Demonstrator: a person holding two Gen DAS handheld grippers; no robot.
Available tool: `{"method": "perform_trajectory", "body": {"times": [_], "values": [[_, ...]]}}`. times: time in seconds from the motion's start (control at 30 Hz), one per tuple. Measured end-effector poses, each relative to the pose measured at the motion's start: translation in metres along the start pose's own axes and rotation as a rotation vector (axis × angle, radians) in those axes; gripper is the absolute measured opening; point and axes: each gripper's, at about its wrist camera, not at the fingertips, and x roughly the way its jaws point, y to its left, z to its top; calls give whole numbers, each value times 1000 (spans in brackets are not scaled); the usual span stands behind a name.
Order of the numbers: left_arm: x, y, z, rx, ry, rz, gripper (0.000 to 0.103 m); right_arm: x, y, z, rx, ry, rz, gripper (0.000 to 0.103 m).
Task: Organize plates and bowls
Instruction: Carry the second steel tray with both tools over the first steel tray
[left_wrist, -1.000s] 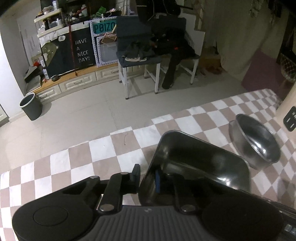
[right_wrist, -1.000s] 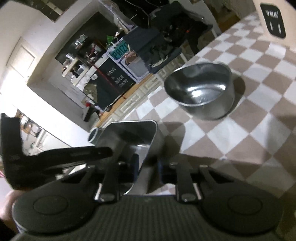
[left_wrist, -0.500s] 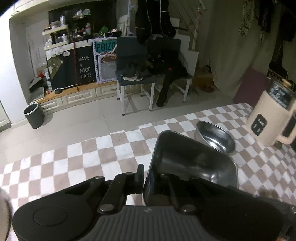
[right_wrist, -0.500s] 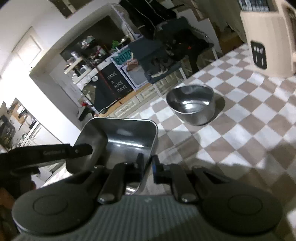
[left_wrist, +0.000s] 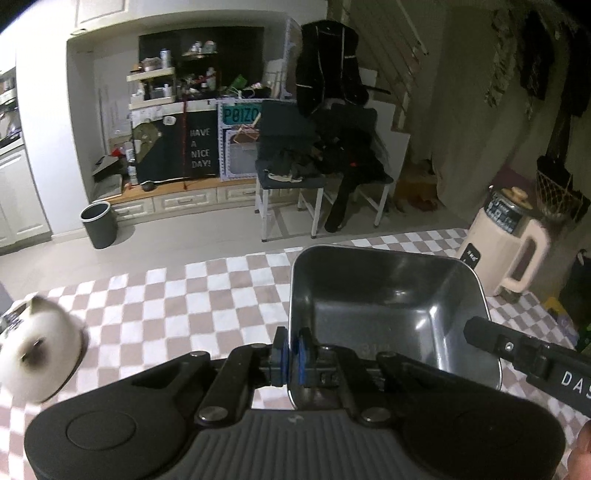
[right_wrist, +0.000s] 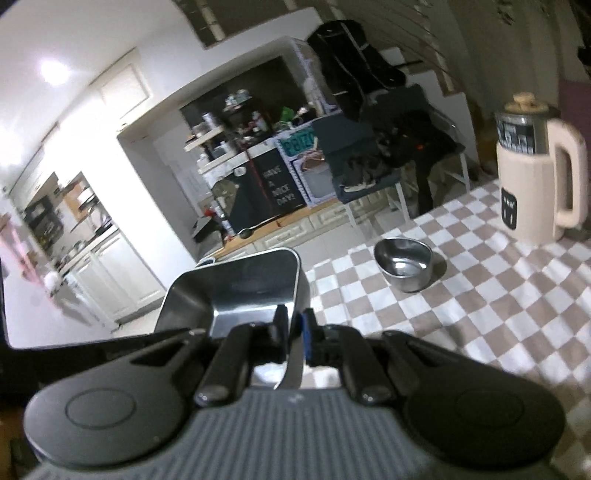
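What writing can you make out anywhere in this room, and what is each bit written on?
"HAVE A NICE DAY!": dark board against the far shelves.
"POIZO", cut off at its right end: teal sign beside that board.
"DAS", cut off by the frame edge: black gripper arm at the right.
Beige kettle labels: too blurred to read.

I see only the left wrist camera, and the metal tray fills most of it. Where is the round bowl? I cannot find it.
Observer: The right wrist camera shows it. The round bowl stands upright on the checked cloth, beyond the tray and apart from it.
Operator: I see only one finger of the right gripper. Is it closed on the tray?
Observer: Yes. The right gripper is shut on the tray's side wall, one pad inside and one outside.
Operator: Is anything in the bowl?
Observer: It looks empty; only reflections show inside.
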Motion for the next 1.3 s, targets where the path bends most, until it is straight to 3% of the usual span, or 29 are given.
{"method": "perform_trajectory", "body": {"times": [0.33, 0.7, 0.97, 1.3], "values": [[-105, 2, -39, -37, -65, 2, 5, -64, 26, -24, -11, 65, 48, 8], [-183, 5, -90, -73, -88, 48, 5, -102, 53, -36, -130, 117, 89, 7], [-203, 45, -123, -93, -72, 126, 5, -87, 81, -63, -215, 165, 147, 8], [-197, 123, -161, -226, -42, 218, 5, -30, 118, -110, -186, 325, 225, 8]]}}
